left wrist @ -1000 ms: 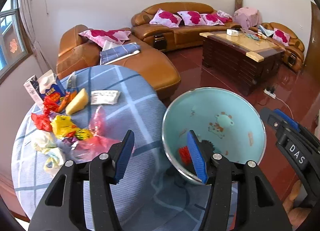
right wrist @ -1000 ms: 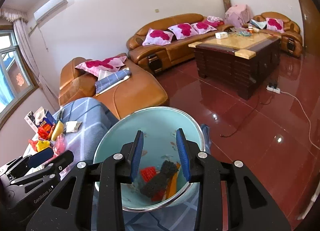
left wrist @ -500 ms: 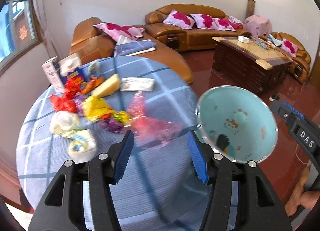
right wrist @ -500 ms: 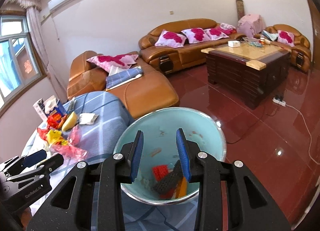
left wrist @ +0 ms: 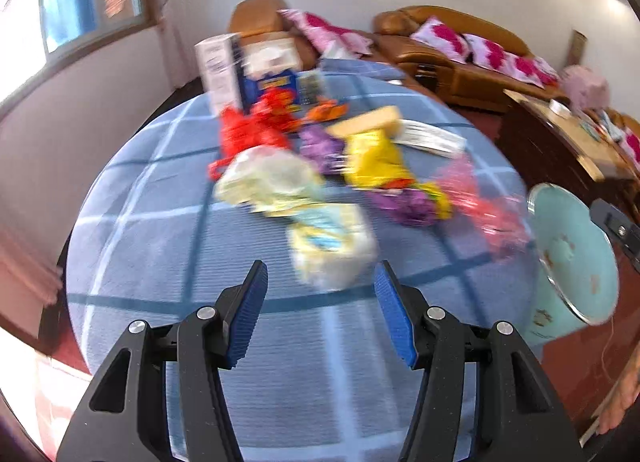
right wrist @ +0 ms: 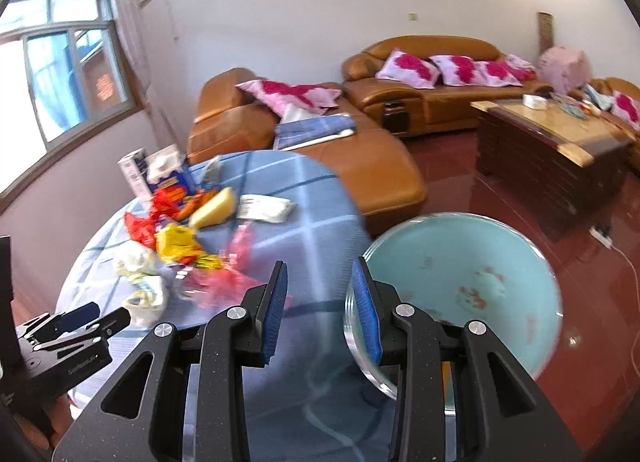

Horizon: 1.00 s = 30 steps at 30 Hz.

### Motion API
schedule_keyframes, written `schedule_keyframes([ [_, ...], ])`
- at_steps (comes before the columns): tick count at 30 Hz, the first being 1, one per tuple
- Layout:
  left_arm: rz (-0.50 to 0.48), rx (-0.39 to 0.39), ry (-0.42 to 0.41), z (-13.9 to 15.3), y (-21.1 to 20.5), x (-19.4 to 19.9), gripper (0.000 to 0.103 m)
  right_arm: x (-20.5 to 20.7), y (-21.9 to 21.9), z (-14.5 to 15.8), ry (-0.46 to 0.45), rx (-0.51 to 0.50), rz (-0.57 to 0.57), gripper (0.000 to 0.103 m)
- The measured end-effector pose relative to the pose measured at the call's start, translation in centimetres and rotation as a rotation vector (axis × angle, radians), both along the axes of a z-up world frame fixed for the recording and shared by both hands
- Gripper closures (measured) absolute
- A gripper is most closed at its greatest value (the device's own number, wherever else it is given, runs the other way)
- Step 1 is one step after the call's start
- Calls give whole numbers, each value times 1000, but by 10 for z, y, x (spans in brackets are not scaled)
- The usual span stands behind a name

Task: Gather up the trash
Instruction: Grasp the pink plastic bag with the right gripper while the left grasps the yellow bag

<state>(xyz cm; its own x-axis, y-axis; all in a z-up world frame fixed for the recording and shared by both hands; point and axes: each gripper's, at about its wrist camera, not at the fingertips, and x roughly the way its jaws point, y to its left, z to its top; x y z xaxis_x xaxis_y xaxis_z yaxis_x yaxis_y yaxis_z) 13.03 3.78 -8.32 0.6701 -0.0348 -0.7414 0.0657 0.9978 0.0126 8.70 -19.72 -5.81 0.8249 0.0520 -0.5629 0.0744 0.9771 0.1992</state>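
A heap of trash lies on the round table with the blue checked cloth (left wrist: 168, 246): red wrappers (left wrist: 248, 129), a yellow wrapper (left wrist: 372, 157), purple and pink foil (left wrist: 480, 201) and a pale crumpled wrapper (left wrist: 332, 246). My left gripper (left wrist: 320, 302) is open over the cloth, and the pale wrapper lies just beyond its fingertips, untouched. The light blue bin (right wrist: 460, 282) stands at the table's right edge, also seen in the left wrist view (left wrist: 572, 254). My right gripper (right wrist: 320, 302) is open and empty between table and bin, its right finger (right wrist: 366, 310) in front of the bin's rim. The left gripper (right wrist: 76, 326) shows low on the left.
Cartons (left wrist: 224, 69) stand at the table's far edge, with a white packet (left wrist: 432, 137) and a yellow wedge (right wrist: 212, 209) near the heap. Brown sofas (right wrist: 360, 173) with pink cushions, a dark coffee table (right wrist: 552, 149) and glossy red floor lie beyond.
Both grippers have swung left, away from over the bin and toward the trash heap. The left one now faces the pale wrapper; the bin has slid to the right in both views.
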Motion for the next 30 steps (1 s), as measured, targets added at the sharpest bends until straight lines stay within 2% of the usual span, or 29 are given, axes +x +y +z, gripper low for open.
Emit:
schedule_keyframes([
  [7,84,-35,3,-2,35,16,48,38,20,-1,37,78,95,68],
  [14,77,-69,12,-4,30,34,48,78,41,-26,148,70,163,67],
  [17,60,-79,24,-9,18,44,48,83,45,-42,205,73,173,66],
  [21,41,-109,49,-15,5,54,47,81,47,-48,215,77,184,67],
  [24,44,-108,57,-20,-2,59,38,81,48,-50,218,85,195,68],
  [28,55,-106,74,-28,-5,65,39,81,52,-52,223,87,210,71],
  [30,66,-104,100,-36,-2,66,45,82,55,-52,229,87,217,71],
])
